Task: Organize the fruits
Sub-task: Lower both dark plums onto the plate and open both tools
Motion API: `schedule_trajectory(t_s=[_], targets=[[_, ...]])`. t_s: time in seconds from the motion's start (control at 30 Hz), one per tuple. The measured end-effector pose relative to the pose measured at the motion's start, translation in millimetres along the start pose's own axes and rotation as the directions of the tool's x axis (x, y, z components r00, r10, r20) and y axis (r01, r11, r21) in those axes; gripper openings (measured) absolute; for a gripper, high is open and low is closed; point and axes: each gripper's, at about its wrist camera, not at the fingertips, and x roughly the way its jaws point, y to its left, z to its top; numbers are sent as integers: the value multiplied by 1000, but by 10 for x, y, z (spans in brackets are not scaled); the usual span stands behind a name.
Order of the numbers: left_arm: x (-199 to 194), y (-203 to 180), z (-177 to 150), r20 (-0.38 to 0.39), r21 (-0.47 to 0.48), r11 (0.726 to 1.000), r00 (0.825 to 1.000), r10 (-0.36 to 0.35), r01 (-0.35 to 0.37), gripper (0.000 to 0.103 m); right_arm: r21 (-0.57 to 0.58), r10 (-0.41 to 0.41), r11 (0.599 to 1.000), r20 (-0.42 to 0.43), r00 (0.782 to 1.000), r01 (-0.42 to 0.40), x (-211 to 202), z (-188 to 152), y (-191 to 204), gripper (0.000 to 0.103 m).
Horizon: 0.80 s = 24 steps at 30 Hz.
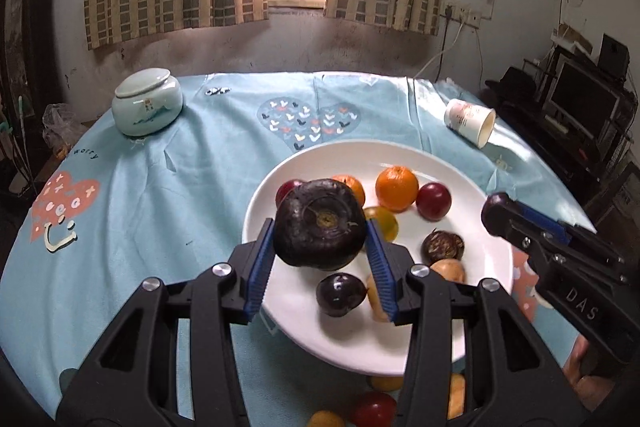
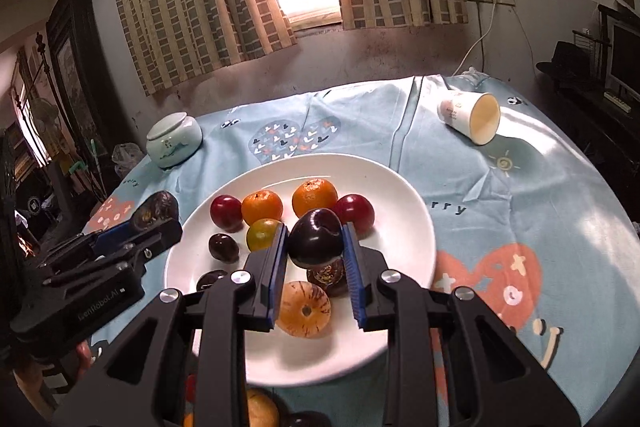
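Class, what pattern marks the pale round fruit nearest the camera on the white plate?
Reddish-brown streaks on the tan-yellow round fruit; right wrist view shows it best.

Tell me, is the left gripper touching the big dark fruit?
Touching. The left wrist view shows the left gripper with both blue pads pressed against the big dark fruit.

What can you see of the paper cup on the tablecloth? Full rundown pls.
The paper cup is white with small red print on its side, and the inside looks cream and empty. It lies tipped on its side on the light blue tablecloth, mouth toward the camera and right in the right wrist view. It sits at the far right of the table, beyond the white plate and clear of it. Only the cloth touches it.
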Motion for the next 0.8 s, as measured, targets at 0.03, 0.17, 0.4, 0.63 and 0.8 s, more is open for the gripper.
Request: schedule_trajectory(t_s=[0.03, 0.17, 0.4, 0.63, 0.8], targets=[[61, 13, -13, -12, 2, 1000, 1000, 7, -7, 46, -18, -4, 1000, -11, 1000, 3, 79, 1, 24, 28], [205, 75, -30, -36, -8, 1000, 999, 8, -9, 46, -55, -4, 998, -36, 999, 2, 240, -6, 88, 28], [225, 79, -49, -32, -6, 999, 999, 40, -40, 46, -83, 8, 996, -78, 997, -14, 396, -46, 132, 28], [226, 49, -75, -23, 7, 998, 998, 57, -57, 47, -85, 14, 996, -88, 996, -22, 434, -66, 143, 28], [185, -15, -83, 3, 28, 997, 998, 70, -70, 53, -85, 7, 996, -99, 995, -16, 472, -88, 134, 28]])
